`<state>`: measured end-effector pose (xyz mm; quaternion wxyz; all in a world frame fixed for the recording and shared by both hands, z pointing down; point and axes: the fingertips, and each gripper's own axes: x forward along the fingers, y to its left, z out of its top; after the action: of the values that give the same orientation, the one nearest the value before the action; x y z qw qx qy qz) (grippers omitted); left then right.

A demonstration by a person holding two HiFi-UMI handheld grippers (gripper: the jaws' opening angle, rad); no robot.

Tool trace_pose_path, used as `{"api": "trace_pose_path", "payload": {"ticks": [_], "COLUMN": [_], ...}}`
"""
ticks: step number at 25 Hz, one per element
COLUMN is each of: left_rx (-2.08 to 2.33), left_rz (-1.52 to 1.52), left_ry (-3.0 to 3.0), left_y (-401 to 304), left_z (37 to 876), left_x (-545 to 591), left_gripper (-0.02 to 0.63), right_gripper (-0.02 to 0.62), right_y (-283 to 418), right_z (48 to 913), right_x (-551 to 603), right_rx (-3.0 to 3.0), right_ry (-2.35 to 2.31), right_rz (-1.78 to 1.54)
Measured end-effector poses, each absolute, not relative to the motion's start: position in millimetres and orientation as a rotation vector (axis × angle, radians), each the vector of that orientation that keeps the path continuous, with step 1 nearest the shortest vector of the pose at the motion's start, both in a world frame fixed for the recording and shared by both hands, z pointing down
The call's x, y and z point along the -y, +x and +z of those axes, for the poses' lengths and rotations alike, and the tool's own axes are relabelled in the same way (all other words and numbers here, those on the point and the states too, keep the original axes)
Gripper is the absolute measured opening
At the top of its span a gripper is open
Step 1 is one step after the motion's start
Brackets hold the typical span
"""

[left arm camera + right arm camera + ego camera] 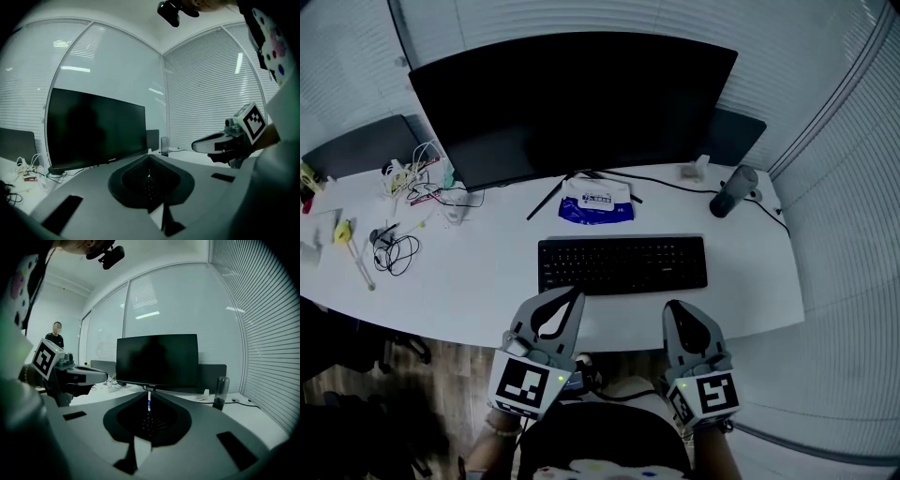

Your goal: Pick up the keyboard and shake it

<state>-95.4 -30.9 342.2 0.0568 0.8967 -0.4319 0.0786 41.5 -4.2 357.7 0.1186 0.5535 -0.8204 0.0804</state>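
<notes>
Approach stage: we hold left gripper (569,299) and right gripper (676,308) clenched, empty, at the near edge of the desk (478,281); keyboard (622,264) lies flat just beyond. Next we must part the jaws and reach its ends.

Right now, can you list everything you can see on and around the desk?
desk: one, white, across the middle
monitor: one, black, back of desk
keyboard: one, black, front centre, lying flat
packet: one, blue and white, between monitor and keyboard
bottle: one, dark grey, back right
cables: a tangle, black and white, left side
left gripper: one, grey, by the desk's front edge, fingers shut, empty
right gripper: one, grey, beside it, fingers shut, empty
</notes>
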Motion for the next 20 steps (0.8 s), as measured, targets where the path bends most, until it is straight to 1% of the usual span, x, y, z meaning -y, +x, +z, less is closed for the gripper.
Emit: {"api": "trace_pose_path", "payload": {"ticks": [10, 16, 20], "left_rx": [1.357, 1.378, 1.368], "left_rz": [0.271, 0.399, 0.343], "left_ry": [2.534, 2.449, 2.313], "left_y": [-130, -154, -174], "left_z": [368, 404, 429], "left_x": [44, 54, 71], "left_gripper": [0.017, 0.018, 0.023], "right_gripper": [0.041, 0.041, 0.041], "right_y": [25, 22, 27], "right_z": [369, 372, 376], "right_x": [31, 42, 45], "right_rx": [2.432, 2.446, 2.439], "right_ry": [1.525, 1.471, 1.482], "right_rz": [0.271, 0.269, 0.283]}}
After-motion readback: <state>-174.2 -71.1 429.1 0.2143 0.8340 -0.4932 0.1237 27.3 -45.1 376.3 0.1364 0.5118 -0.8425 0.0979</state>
